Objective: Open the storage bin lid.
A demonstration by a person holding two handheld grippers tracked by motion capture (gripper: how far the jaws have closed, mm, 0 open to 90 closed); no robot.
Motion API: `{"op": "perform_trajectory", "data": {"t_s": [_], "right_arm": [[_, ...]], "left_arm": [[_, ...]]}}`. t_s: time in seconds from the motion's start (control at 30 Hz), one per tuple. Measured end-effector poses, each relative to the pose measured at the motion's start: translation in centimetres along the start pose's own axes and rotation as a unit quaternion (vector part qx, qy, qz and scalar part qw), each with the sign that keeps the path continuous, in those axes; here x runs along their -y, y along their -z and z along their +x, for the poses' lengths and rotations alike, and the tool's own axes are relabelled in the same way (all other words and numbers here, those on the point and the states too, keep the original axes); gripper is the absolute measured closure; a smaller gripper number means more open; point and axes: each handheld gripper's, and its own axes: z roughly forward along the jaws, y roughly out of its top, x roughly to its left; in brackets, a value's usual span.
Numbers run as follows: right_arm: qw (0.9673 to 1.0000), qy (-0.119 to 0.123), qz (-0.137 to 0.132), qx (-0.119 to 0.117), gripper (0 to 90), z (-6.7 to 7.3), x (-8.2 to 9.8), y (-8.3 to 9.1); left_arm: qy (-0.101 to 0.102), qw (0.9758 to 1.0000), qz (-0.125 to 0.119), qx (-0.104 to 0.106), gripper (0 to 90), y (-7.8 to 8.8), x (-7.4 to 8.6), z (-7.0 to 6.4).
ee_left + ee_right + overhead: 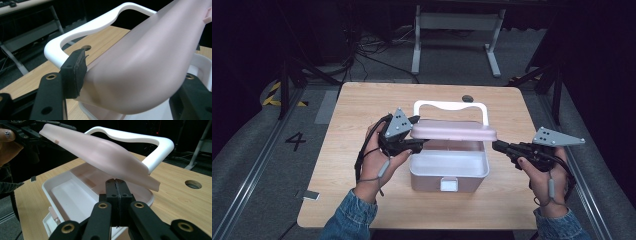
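Observation:
A box with a white base (449,172) stands in the middle of the wooden table (362,100). Its pink lid (454,131) is lifted partway, with the white handle (451,106) upright behind it. My left gripper (418,132) has its jaws above and below the lid's left end (150,62), and the pads press on it. My right gripper (497,146) is level with the box's right side, shut and holding nothing. In the right gripper view its closed fingertips (115,181) point under the lid (105,152), over the open base (62,192).
A round hole (467,98) sits in the table behind the box. A white latch (449,184) is on the box front. A small grey object (310,195) lies off the table's front-left edge. A white table frame (457,30) and cables stand on the floor beyond.

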Motion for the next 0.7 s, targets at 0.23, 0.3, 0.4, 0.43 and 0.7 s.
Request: {"op": "perform_trajectory", "data": {"t_s": [0.23,0.3,0.4,0.43,0.7], "right_arm": [[1.0000,0.005,0.002,0.000,90.0,0.1,0.1,0.0],[1.0000,0.004,0.001,0.000,89.1,0.2,0.1,0.1],[1.0000,0.004,0.002,0.000,87.9,0.1,0.4,0.1],[1.0000,0.004,0.004,0.003,87.6,0.1,0.5,0.2],[0.9997,-0.005,0.000,0.025,85.8,-0.3,1.1,1.8]], "left_arm": [[0.001,1.0000,-0.001,0.006,40.8,0.1,-0.1,0.3],[0.001,1.0000,-0.001,0.006,42.4,0.1,-0.3,0.4],[0.004,0.9999,-0.007,0.010,45.9,-0.1,-0.6,0.9],[0.002,0.9999,-0.007,0.009,47.0,-0.3,-0.8,1.0],[0.002,0.9999,-0.007,0.015,52.2,-0.9,-1.7,1.9]]}}
